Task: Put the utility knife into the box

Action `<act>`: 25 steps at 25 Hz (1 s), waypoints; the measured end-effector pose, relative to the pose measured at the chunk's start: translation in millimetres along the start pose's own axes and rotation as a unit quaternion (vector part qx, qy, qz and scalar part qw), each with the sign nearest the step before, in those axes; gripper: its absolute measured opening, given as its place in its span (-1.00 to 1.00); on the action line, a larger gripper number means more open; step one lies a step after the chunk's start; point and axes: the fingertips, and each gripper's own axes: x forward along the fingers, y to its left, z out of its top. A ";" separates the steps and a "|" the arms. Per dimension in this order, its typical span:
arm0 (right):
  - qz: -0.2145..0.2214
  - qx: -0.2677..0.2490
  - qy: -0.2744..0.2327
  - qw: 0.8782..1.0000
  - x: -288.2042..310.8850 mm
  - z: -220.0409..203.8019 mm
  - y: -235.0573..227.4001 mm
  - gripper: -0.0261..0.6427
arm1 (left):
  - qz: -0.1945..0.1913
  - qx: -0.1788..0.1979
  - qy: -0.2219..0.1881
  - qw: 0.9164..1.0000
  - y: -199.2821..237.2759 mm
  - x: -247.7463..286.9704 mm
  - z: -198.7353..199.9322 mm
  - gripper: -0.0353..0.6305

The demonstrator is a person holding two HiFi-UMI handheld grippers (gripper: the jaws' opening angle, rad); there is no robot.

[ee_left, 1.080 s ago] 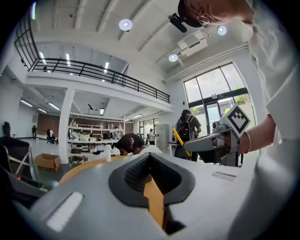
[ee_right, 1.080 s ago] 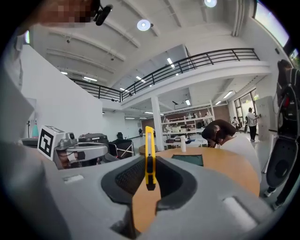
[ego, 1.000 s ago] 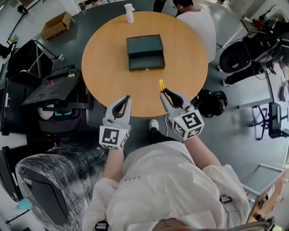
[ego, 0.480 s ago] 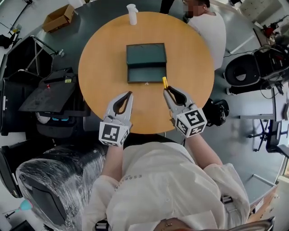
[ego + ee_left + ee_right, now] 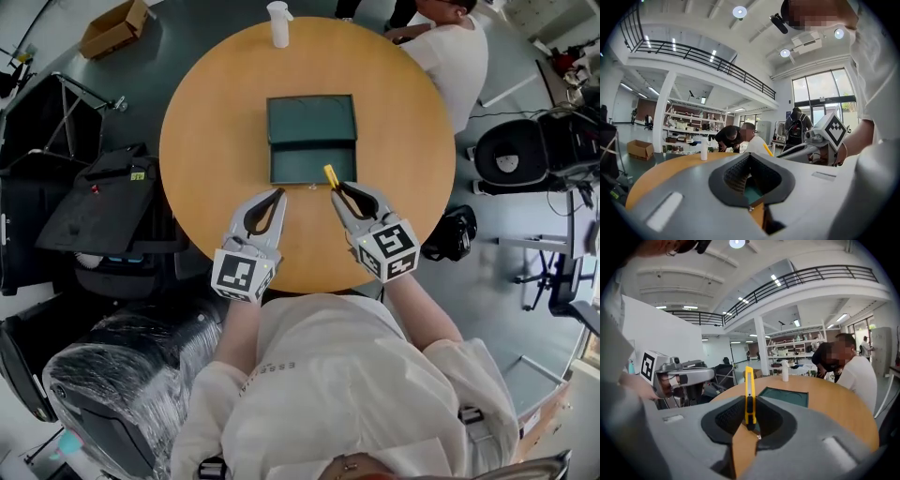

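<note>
A dark green box (image 5: pixel 312 161) lies open in the middle of the round wooden table (image 5: pixel 206 141), its lid (image 5: pixel 311 118) folded back on the far side. My right gripper (image 5: pixel 336 191) is shut on a yellow utility knife (image 5: pixel 330 175), whose tip points up and forward at the box's near right corner. In the right gripper view the knife (image 5: pixel 749 397) stands upright between the jaws, with the box (image 5: pixel 784 396) just beyond. My left gripper (image 5: pixel 278 194) hovers near the box's front left, shut with nothing in it.
A white bottle (image 5: pixel 278 23) stands at the table's far edge. A person in white (image 5: pixel 450 47) leans at the far right rim. Black cases (image 5: pixel 94 206) and a wrapped chair (image 5: pixel 103 384) crowd the floor at left; a cardboard box (image 5: pixel 112 28) lies beyond.
Both grippers have moved forward over the table towards the box. The knife's tip has come from the table's near edge to the box's front right corner.
</note>
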 end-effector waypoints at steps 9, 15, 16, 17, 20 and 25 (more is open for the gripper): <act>0.027 -0.026 0.137 0.990 90.9 -50.2 -26.9 -0.75 | 0.003 -0.020 0.019 1.000 52.3 30.6 -20.1 -0.84; 0.060 -0.059 0.249 0.965 140.4 -90.9 -36.7 -0.75 | 0.007 -0.034 0.040 0.999 76.3 41.6 -40.9 -0.84; 0.064 -0.063 0.268 0.959 145.8 -98.0 -38.3 -0.75 | 0.010 -0.037 0.040 0.998 79.7 42.5 -43.3 -0.84; 0.068 -0.066 0.285 0.954 150.6 -104.8 -40.6 -0.75 | 0.013 -0.040 0.040 0.998 83.1 43.3 -45.8 -0.84; 0.073 -0.080 0.331 0.938 161.1 -126.3 -52.1 -0.75 | 0.019 -0.046 0.045 0.998 91.0 45.1 -53.1 -0.84; 0.073 -0.086 0.383 0.917 168.9 -152.1 -65.8 -0.74 | 0.023 -0.055 0.053 0.997 95.9 48.3 -64.1 -0.84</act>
